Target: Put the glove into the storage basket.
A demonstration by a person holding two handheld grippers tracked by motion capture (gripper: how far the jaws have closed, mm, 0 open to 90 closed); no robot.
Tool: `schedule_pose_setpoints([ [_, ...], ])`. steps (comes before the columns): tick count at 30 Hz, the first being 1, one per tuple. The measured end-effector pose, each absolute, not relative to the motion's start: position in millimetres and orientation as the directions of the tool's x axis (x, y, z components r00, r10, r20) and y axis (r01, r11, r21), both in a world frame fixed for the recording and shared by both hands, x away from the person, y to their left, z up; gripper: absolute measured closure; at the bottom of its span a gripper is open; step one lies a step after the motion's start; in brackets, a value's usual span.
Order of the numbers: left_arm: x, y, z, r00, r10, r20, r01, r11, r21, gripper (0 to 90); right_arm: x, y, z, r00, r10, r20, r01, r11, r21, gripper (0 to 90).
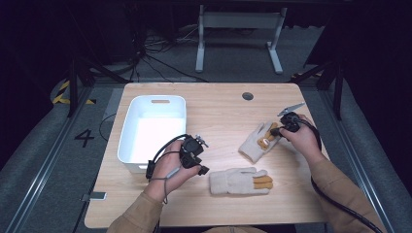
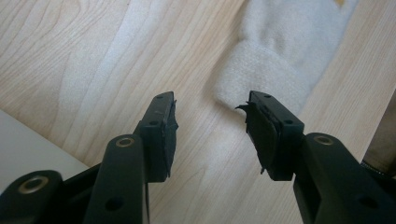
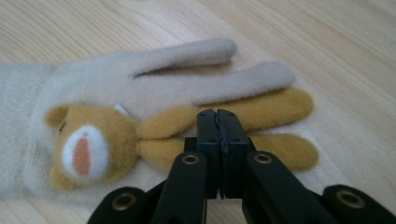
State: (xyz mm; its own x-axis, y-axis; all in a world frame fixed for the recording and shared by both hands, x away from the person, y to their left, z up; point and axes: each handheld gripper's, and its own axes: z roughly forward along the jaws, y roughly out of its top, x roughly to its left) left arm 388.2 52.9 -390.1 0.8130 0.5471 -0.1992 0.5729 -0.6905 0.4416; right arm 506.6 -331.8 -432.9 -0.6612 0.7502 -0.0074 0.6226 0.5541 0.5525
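Two cream gloves are being shown on the wooden table (image 1: 214,111), each with a tan bear figure on it. The far glove (image 1: 256,141) is lying tilted, toward the right of the table in the high view, and the near glove (image 1: 239,181) is lying level, close to the front edge, with its fingers pointing right.

The right gripper (image 1: 278,131) is being held by the right hand (image 1: 302,138) over the fingers of the far glove. In the right gripper view its jaws are being seen pressed flat together, pad against pad, right at the bear's tan limbs (image 3: 280,109). Whether any fabric is being pinched between the pads cannot be told, since the tips are hiding the spot. The bear's face (image 3: 86,149) is lying to the left of the jaws in that view, and two cream glove fingers (image 3: 196,53) are stretching beyond them.

The left gripper (image 1: 199,165) is being held by the left hand (image 1: 167,167) between the white bin (image 1: 127,131) and the near glove. In the left gripper view its jaws are being held partly apart with only bare table between them, and nothing is being gripped. The cuff (image 2: 261,79) of the near glove is lying just beyond the tip of one jaw. The bin is standing at the left of the table, well apart from the far glove.
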Motion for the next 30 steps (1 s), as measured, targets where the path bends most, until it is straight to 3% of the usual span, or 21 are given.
schedule_pose_setpoints([
  [26,387,46,-381,0.836,0.517,-0.182,0.535,-0.697,0.478,54.5,442,-342,-431,-0.607,0.793,0.050,0.696,0.501,0.514,89.4],
  [30,387,45,-381,0.835,0.517,-0.187,0.537,-0.695,0.478,54.5,438,-345,-420,-0.626,0.779,0.039,0.665,0.508,0.547,84.2],
])
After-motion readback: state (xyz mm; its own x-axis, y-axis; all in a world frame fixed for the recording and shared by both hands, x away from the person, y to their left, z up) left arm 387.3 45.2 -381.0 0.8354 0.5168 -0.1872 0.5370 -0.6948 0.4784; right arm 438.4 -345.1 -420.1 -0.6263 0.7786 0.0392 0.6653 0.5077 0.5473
